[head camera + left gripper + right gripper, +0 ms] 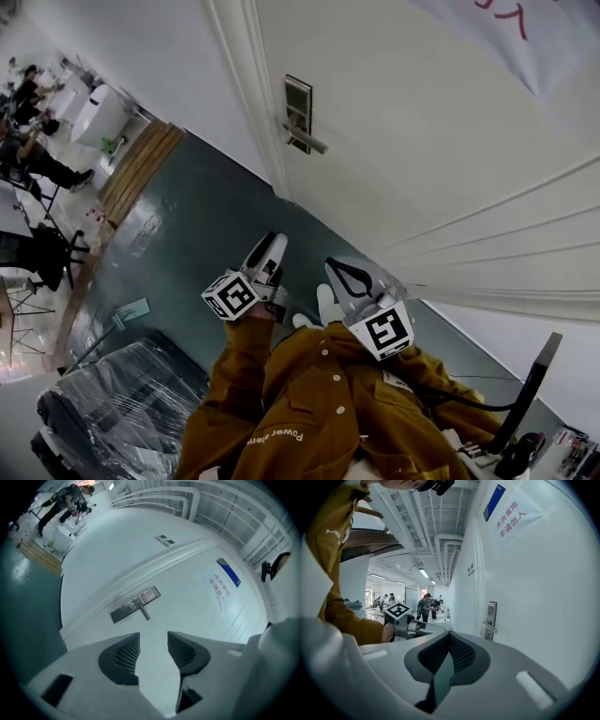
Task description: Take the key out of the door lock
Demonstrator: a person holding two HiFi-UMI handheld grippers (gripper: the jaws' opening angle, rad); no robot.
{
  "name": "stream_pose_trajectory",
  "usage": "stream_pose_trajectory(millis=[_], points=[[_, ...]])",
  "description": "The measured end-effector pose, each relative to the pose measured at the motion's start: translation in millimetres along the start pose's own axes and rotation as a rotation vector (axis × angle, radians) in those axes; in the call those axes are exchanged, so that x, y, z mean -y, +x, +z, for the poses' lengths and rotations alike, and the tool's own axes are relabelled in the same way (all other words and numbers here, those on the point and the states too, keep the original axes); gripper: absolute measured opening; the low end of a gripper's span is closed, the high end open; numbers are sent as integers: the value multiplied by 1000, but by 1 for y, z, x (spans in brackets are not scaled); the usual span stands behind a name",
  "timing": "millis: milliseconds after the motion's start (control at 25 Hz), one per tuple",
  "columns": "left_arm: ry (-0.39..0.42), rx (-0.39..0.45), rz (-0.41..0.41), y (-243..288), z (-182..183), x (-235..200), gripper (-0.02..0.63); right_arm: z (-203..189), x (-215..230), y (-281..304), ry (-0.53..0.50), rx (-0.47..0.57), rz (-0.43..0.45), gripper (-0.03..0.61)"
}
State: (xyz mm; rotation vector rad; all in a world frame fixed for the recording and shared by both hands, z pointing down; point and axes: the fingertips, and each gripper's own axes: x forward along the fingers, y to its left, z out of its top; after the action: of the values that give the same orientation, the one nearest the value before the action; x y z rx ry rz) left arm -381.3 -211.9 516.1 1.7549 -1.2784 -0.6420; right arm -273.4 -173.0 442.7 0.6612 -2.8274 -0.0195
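- Key: it can't be made out in any view. By the task it sits in the lock plate (136, 604) on the white door (422, 141), where a lever handle (143, 610) sticks out from the plate.
- Handling, as a judgement: a door key is small, light, rigid metal with a smooth, slippery bow. Grip the bow flat between the pads and pull straight along the keyway. A slanted pull may bind it.
- Left gripper (153, 651): jaws spread with nothing between them, aimed at the door below the lock plate and well apart from it.
- Right gripper (449, 656): jaws pressed together and empty, held beside the door with the lock plate ahead and to its right.
- Both grippers are held in front of the person's mustard-coloured jacket (319, 412), and neither touches the door.
- Containers: none stands at the door. The lock plate is the only holder concerned. A dark bundle under clear film (122, 403) lies on the green floor (187, 244), and its contents cannot be told.
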Motion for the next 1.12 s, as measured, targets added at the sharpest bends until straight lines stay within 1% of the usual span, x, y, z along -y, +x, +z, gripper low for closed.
stream_pose_trajectory(millis=[120,200,280,360,520,600,720,880,1040,1120], points=[[-73,-3,-38,34,18,-14,206,2,17,10,38,41,-28,6],[-164,26,-77,56,29,-22,218,6,26,10,55,63,-31,6],[-274,66,-127,77,41,-29,218,7,29,9,22,52,-33,6],[-336,77,-140,99,53,-43,219,7,31,11,9,42,-34,6],[-352,38,-87,141,65,-86,219,7,35,16,30,23,-30,6],[-379,29,-95,157,70,-94,219,9,36,16,43,15,-32,6],[-409,26,-103,176,76,-106,218,11,41,14,2,3,-34,6],[-471,32,-127,200,81,-108,215,13,47,9,-5,-14,-47,6],[-468,9,-122,219,80,-113,208,16,49,3,-11,-33,-55,6],[-483,12,-136,227,82,-111,204,16,52,2,-9,-40,-63,6]])
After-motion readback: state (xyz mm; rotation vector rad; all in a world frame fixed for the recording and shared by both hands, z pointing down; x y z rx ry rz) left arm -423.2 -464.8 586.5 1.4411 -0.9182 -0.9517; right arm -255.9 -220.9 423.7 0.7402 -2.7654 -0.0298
